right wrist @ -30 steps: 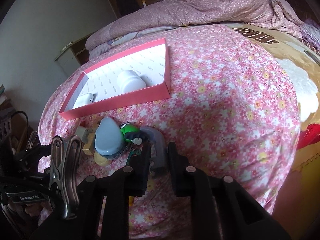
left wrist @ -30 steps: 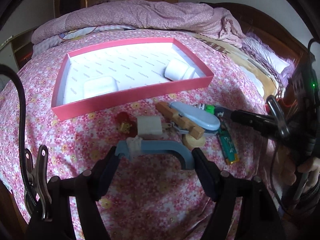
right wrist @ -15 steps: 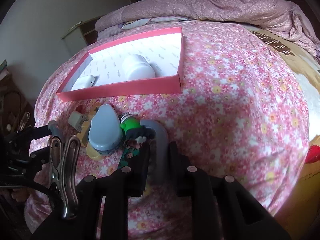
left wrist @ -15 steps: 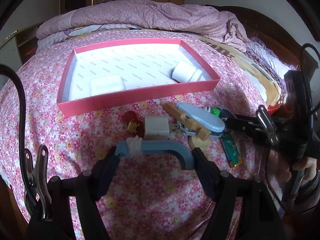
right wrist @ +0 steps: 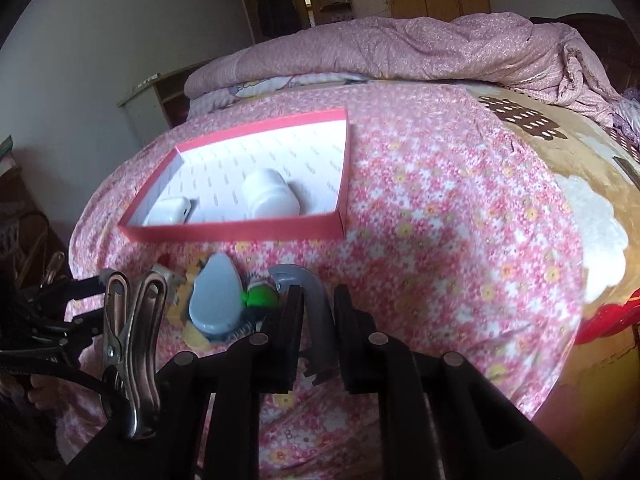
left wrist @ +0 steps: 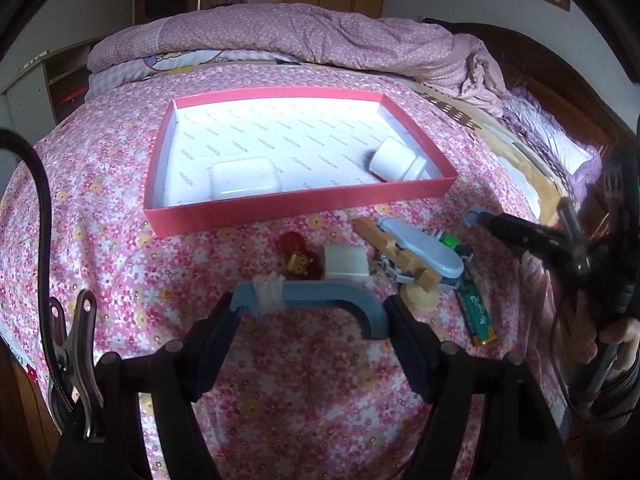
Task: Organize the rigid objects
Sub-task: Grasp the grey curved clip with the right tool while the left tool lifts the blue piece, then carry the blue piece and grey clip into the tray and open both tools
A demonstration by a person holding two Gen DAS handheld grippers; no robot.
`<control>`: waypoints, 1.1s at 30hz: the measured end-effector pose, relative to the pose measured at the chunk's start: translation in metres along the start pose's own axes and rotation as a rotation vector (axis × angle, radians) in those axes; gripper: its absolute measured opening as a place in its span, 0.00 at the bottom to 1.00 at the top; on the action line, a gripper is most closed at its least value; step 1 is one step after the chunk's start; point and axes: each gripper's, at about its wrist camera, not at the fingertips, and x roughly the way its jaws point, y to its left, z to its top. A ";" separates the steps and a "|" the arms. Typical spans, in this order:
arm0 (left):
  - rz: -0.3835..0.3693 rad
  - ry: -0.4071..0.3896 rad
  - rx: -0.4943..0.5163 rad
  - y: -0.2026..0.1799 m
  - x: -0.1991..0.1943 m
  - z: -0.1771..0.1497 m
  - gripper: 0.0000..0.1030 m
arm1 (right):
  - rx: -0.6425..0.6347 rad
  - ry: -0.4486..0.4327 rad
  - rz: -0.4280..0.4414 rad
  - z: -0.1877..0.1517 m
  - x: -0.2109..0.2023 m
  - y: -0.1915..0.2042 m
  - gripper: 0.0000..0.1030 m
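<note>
A red tray (left wrist: 280,204) with a white floor lies on the flowered bedspread and holds a white earbud case (left wrist: 245,178) and a white bottle (left wrist: 396,160). In front of it lie a red heart charm (left wrist: 296,262), a white cube (left wrist: 345,261), a wooden piece (left wrist: 400,252), a light-blue oval case (left wrist: 424,246) and a green battery (left wrist: 476,314). My left gripper (left wrist: 312,312) is shut on a blue-grey curved bracket (left wrist: 316,294) wrapped with tape. My right gripper (right wrist: 316,316) is shut on a grey curved piece (right wrist: 316,312), lifted beside a green toy (right wrist: 260,296).
A rumpled pink quilt (left wrist: 320,36) is heaped at the far end of the bed. A wooden headboard (left wrist: 560,80) and pillows stand at the right. The tray (right wrist: 240,234) also shows in the right wrist view.
My right gripper has risen and pulled back with the grey curved piece, away from the pile. My left gripper has lifted a little with the bracket still in it.
</note>
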 end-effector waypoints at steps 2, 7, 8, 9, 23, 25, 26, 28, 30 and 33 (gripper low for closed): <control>0.002 0.000 -0.006 0.003 -0.001 0.003 0.75 | 0.009 0.006 0.016 0.006 0.002 0.002 0.16; 0.003 -0.023 -0.012 0.012 -0.008 0.019 0.75 | 0.028 0.020 0.056 0.020 0.006 0.005 0.16; 0.006 -0.030 -0.008 0.013 -0.009 0.023 0.75 | 0.031 0.021 0.064 0.025 0.006 0.007 0.16; 0.009 -0.040 -0.002 0.015 -0.010 0.028 0.75 | 0.030 0.024 0.070 0.029 0.007 0.009 0.16; -0.068 -0.059 0.025 0.045 0.026 0.101 0.75 | 0.124 0.117 0.113 0.086 0.047 0.026 0.16; -0.075 -0.047 0.019 0.046 0.035 0.109 0.75 | 0.111 0.104 0.091 0.095 0.054 0.028 0.16; -0.070 -0.042 0.020 0.047 0.039 0.113 0.75 | 0.104 0.098 0.082 0.099 0.057 0.028 0.16; -0.052 -0.035 0.020 0.048 0.047 0.120 0.75 | 0.106 0.094 0.086 0.106 0.066 0.025 0.16; -0.039 -0.035 0.013 0.049 0.056 0.127 0.75 | 0.109 0.093 0.095 0.113 0.076 0.021 0.16; -0.014 -0.026 -0.018 0.052 0.072 0.136 0.75 | 0.106 0.099 0.101 0.122 0.093 0.014 0.16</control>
